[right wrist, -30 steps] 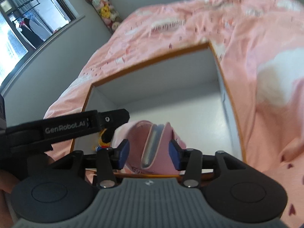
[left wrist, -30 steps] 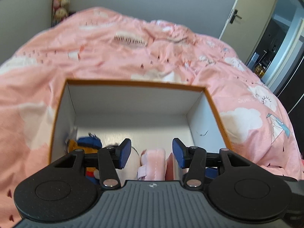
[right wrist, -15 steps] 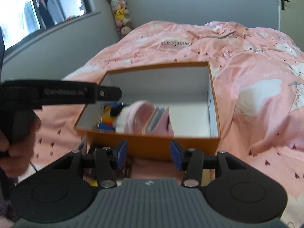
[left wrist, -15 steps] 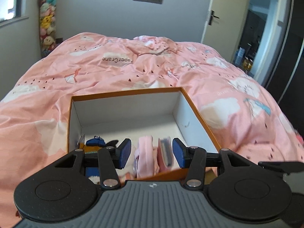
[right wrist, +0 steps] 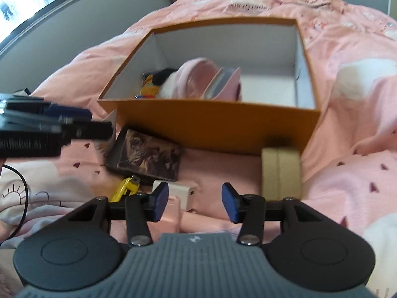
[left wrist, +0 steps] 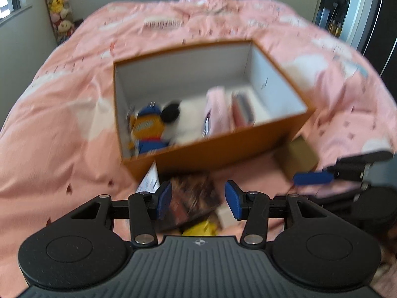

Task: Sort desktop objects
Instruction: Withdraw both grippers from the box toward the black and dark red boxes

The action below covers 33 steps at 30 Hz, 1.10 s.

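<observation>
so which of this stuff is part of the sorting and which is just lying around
Part of the job:
- orange box
- plush toy and pink case, in the box
- tiger-print box, yellow item, beige box, in front of the box

Just there:
- pink bedcover
- hanging plush toys
- black cable

Home bedroom, pink duvet, plush toys

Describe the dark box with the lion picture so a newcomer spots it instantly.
Find the orange box on the pink bedspread. Just outside its near wall, toward its left end in the right wrist view, a flat dark box lies on the cover. It is the only item bearing a lion picture; the yellow object and white block beside it are plain.
</observation>
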### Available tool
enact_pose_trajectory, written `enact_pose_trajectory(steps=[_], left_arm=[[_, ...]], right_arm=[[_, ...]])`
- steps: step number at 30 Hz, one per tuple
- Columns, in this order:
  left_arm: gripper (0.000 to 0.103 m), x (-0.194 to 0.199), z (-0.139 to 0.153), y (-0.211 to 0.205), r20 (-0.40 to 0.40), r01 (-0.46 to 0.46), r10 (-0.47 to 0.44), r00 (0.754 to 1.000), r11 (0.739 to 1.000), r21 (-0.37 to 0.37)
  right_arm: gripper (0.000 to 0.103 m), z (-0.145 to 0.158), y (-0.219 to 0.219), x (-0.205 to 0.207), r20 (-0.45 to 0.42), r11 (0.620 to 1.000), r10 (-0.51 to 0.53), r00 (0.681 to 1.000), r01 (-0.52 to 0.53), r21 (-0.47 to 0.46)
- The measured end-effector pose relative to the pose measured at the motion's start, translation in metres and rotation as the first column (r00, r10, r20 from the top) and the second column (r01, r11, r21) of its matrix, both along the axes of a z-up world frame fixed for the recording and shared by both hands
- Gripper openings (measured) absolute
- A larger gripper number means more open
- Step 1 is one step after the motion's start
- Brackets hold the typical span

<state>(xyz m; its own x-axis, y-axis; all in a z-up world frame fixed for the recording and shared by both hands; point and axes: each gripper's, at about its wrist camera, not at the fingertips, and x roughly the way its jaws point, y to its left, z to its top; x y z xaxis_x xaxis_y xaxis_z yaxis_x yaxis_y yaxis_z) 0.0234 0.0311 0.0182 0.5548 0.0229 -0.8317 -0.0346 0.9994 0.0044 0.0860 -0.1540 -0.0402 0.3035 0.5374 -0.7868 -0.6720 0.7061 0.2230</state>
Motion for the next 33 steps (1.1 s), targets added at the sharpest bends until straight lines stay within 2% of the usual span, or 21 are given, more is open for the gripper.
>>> enact_pose_trajectory(steps=[3, 7, 14, 21, 23, 29, 33], left_arm=[[0.056, -0.007, -0.007, 0.012, -0.033, -0.029, 0.029, 0.999, 1.0, -0.004], [0.056, -0.012, -0.007, 0.025, -0.034, -0.05, 0.05, 0.998, 0.999, 0.013], [0.056, -0.006, -0.022, 0.036, -0.069, -0.056, 0.062, 0.996, 0.996, 0.075], [0.056, 0.002, -0.031, 0.035, -0.011, -0.063, 0.064, 0.998, 0.994, 0.085], [0.056, 0.003, -0.035, 0.035, -0.01, -0.066, 0.067, 0.998, 0.994, 0.082], [0.044, -0.003, -0.029, 0.048, 0.012, -0.117, 0.117, 0.993, 0.987, 0.114], [0.044, -0.006, -0.021, 0.065, 0.01, -0.172, 0.172, 0.985, 0.978, 0.116]], right_arm=[[0.049, -0.005, 0.009, 0.0, -0.02, 1.0, 0.025, 0.999, -0.025, -0.01], [0.049, -0.007, 0.019, -0.001, -0.042, 0.998, 0.068, 0.997, -0.068, -0.006], [0.049, -0.01, 0.051, 0.003, -0.08, 0.985, 0.17, 0.982, -0.17, 0.005], [0.049, -0.015, 0.07, 0.015, -0.133, 0.977, 0.211, 0.968, -0.211, 0.015], [0.049, -0.016, 0.075, 0.016, -0.132, 0.975, 0.219, 0.967, -0.22, 0.007], [0.051, -0.015, 0.091, 0.018, -0.122, 0.97, 0.244, 0.962, -0.245, 0.01], [0.051, -0.011, 0.104, 0.018, -0.092, 0.967, 0.254, 0.963, -0.254, 0.016]])
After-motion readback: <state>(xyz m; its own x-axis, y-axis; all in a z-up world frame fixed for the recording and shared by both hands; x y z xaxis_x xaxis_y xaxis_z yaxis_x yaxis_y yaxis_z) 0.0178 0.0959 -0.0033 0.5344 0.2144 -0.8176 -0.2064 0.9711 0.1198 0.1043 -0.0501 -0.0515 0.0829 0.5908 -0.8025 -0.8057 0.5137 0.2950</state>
